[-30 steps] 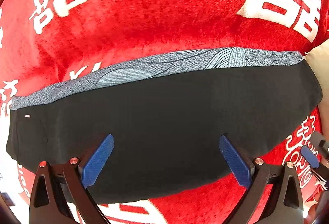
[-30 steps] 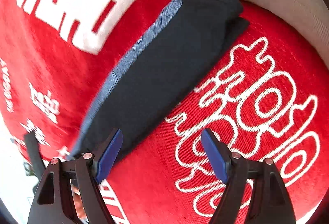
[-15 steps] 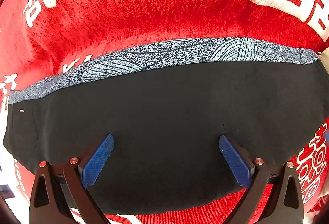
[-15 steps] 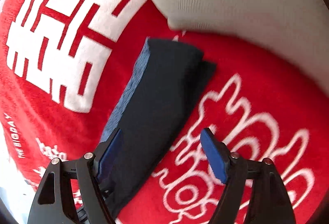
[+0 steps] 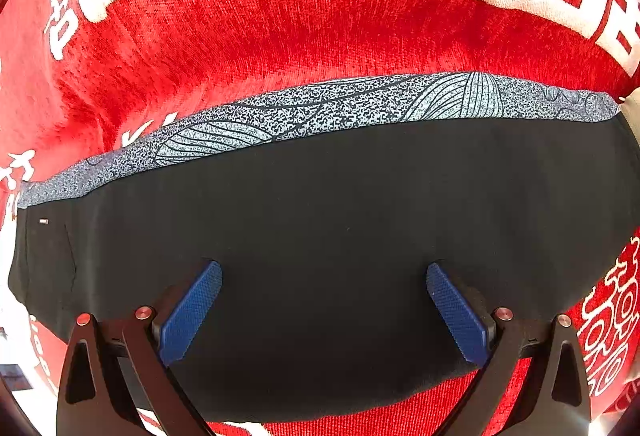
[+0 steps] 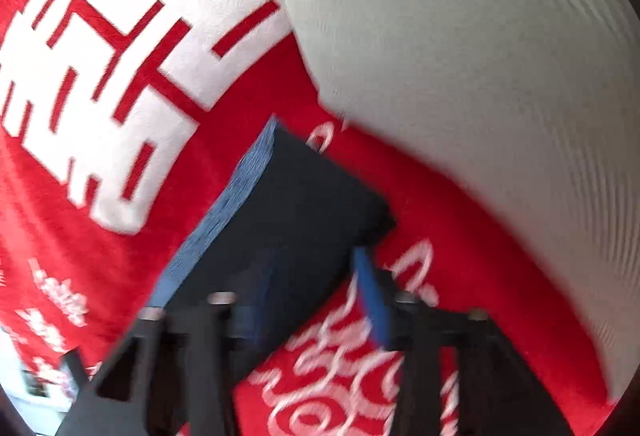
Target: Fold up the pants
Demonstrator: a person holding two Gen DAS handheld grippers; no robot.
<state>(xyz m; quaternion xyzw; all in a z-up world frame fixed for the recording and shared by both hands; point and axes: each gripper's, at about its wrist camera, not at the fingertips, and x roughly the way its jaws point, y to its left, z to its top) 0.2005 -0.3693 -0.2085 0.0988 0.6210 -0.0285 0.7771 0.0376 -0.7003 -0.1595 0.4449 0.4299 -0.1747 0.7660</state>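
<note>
Pants [image 5: 340,236] fill the view under the spread left tool [image 5: 324,312]; blur hides the right tool's [image 6: 316,300] spacing.

I'm holding my left claw [image 5: 324,300] spread wide over the folded black pants [image 5: 320,236], lying on the red blanket [image 5: 300,16].

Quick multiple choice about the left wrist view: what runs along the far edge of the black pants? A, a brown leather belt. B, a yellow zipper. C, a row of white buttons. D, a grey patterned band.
D: in the left wrist view the black pants have a grey patterned band with speckles and line drawings along their far edge, next to the red blanket.
</note>
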